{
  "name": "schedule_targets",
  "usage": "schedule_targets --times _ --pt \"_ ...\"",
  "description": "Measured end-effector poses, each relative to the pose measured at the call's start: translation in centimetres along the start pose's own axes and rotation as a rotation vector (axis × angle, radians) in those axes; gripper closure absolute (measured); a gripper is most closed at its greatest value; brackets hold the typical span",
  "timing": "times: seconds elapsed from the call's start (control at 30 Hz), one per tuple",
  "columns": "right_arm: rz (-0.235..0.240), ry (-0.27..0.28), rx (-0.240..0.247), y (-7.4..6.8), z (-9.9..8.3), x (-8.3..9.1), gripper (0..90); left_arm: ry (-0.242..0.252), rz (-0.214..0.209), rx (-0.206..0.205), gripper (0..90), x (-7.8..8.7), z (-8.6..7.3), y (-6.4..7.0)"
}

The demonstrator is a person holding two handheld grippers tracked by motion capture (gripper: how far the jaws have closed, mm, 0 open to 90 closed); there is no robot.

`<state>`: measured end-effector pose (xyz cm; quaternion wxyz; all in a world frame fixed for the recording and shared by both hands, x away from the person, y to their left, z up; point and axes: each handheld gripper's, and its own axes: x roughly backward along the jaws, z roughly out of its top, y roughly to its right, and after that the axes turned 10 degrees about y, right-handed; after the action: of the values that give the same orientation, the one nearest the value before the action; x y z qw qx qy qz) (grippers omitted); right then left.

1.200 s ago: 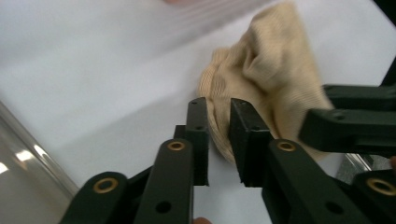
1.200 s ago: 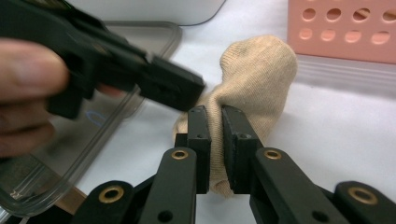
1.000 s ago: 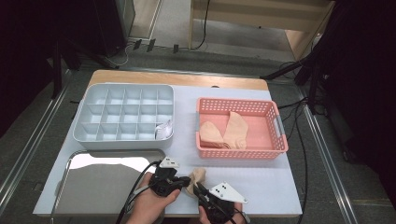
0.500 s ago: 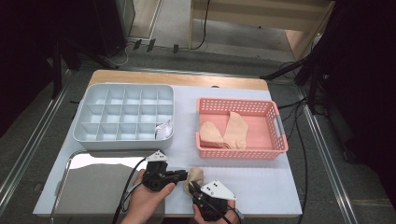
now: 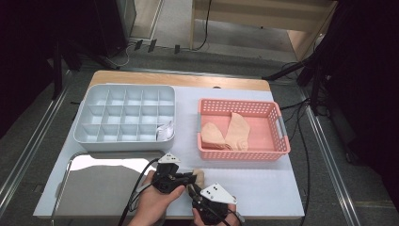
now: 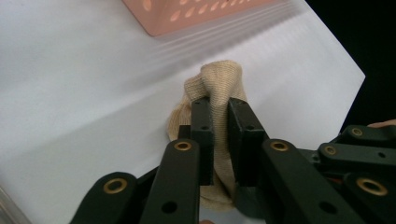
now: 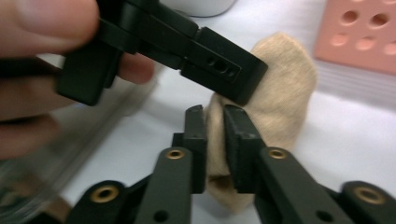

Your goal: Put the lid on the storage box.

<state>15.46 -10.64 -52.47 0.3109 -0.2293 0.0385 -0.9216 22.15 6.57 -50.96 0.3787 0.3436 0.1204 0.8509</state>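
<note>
Both pairs of jaws are clamped on the same beige sock [image 6: 217, 93]: the left gripper [image 6: 219, 133] pinches a raised fold of the knit, and the right gripper [image 7: 215, 140] bites another fold just beside it, the two tools nearly touching. The sock sits bunched on the white table [image 5: 263, 183] near its front edge, between the shiny metal tray [image 5: 103, 183] at the front left corner and the pink basket [image 5: 242, 129] further back on the right, which holds more socks [image 5: 226, 134]. With so little cloth in each bite, I judge the main risk to be a slip: if the hands pull apart unevenly, the thin fold could slide out of one grip and the sock would drop in a heap. The close-set jaws could also knock each other or catch both layers together, so the sock would stay bunched. The grey compartment box [image 5: 124, 117] stands well apart, toward the back left.
</note>
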Motion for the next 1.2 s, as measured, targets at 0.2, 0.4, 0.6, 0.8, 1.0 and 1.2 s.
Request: schedule_targets --times 0.2,0.4,0.6,0.8,1.0,1.2 --pt "0.078 0.064 -0.052 0.3 0.6 2.6 81.1 -0.003 -0.007 0.009 84.3 0.1 0.0 -0.2" --pt "0.028 0.050 0.009 -0.3 0.4 1.5 88.6 -0.006 -0.003 -0.001 84.1 0.0 0.0 -0.3" --pt "-0.001 -0.001 0.040 -0.8 -0.7 -0.3 90.0 -0.013 0.012 0.006 77.0 0.1 -0.1 -0.5" --pt "0.002 -0.005 0.041 -0.8 -0.9 -0.4 90.0 -0.021 0.036 0.040 52.0 0.3 -0.1 -1.0" --pt "0.009 -0.005 0.037 -0.9 -1.0 -0.4 90.0 -0.076 -0.009 0.085 37.9 -0.5 -0.3 -1.4" --pt "0.005 0.006 0.027 -0.8 -1.1 -0.2 90.0 -0.084 -0.025 0.097 38.7 -0.7 -0.2 -1.4"
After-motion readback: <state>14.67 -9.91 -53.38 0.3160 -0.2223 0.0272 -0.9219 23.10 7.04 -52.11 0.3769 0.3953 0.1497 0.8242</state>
